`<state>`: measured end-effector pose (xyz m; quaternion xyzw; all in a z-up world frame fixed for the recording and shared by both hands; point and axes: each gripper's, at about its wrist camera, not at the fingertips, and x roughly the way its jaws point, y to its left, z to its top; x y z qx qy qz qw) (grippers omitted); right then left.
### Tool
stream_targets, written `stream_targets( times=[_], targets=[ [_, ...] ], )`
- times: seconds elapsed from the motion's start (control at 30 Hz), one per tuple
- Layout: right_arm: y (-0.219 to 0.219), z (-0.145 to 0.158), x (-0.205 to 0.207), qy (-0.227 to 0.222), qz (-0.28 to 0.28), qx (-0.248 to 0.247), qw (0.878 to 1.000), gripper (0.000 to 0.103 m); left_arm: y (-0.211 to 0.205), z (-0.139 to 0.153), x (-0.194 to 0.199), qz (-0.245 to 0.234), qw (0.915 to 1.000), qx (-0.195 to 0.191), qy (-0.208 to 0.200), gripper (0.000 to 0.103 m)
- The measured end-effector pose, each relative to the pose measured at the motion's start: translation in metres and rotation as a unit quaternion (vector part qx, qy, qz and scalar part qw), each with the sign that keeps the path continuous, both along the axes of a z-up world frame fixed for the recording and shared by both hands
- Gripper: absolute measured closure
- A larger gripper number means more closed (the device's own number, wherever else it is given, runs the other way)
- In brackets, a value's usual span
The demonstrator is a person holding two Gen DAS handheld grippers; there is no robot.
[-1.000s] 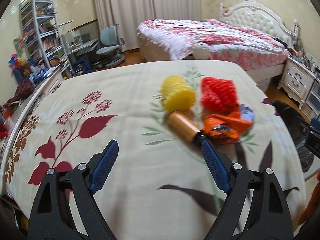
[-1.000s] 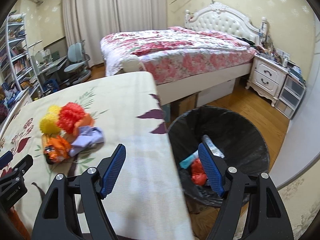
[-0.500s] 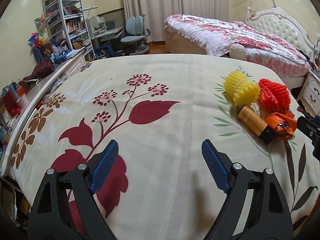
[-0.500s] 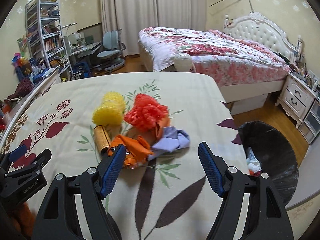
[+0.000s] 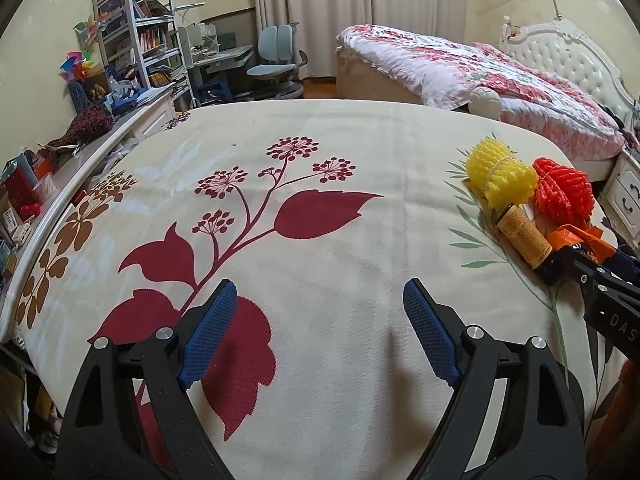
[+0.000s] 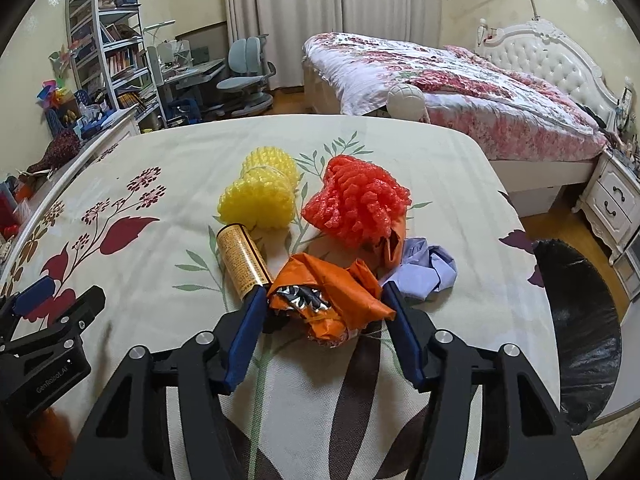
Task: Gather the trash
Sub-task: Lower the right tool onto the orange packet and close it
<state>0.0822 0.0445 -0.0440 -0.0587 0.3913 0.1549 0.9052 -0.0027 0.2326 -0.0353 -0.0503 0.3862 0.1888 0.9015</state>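
Note:
A pile of trash lies on the floral tablecloth (image 6: 160,184): yellow foam netting (image 6: 260,196), red foam netting (image 6: 356,204), an amber bottle (image 6: 240,260), a crumpled orange wrapper (image 6: 332,300) and a lilac crumpled paper (image 6: 424,268). My right gripper (image 6: 324,312) is open, its jaws on either side of the orange wrapper. My left gripper (image 5: 316,332) is open and empty over the cloth, left of the pile. The pile shows at the right of the left wrist view, with the yellow netting (image 5: 500,176) and bottle (image 5: 524,240).
A black-lined trash bin (image 6: 584,328) stands on the floor right of the table. A bed (image 6: 440,84) is behind, a nightstand (image 6: 612,200) at right, shelves (image 6: 104,40), desk and chair (image 6: 244,76) at back left.
My right gripper swung from over the bin to the pile and closed in around the orange wrapper. My left gripper moved left, away from the pile.

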Motion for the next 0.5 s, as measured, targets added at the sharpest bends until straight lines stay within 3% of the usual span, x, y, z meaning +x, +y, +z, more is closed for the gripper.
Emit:
stream_targets(
  times=[0.23,0.5],
  targets=[
    [0.002,0.004,-0.006,-0.006,0.004,-0.002,1.000,0.051,-0.009,0.000,0.001,-0.010,0.9999,0.002,0.000,0.020],
    [-0.019,0.026,-0.015,-0.043,-0.017,-0.003,0.999,0.051,-0.031,0.000,0.008,-0.036,0.9994,-0.004,0.001,0.020]
  ],
)
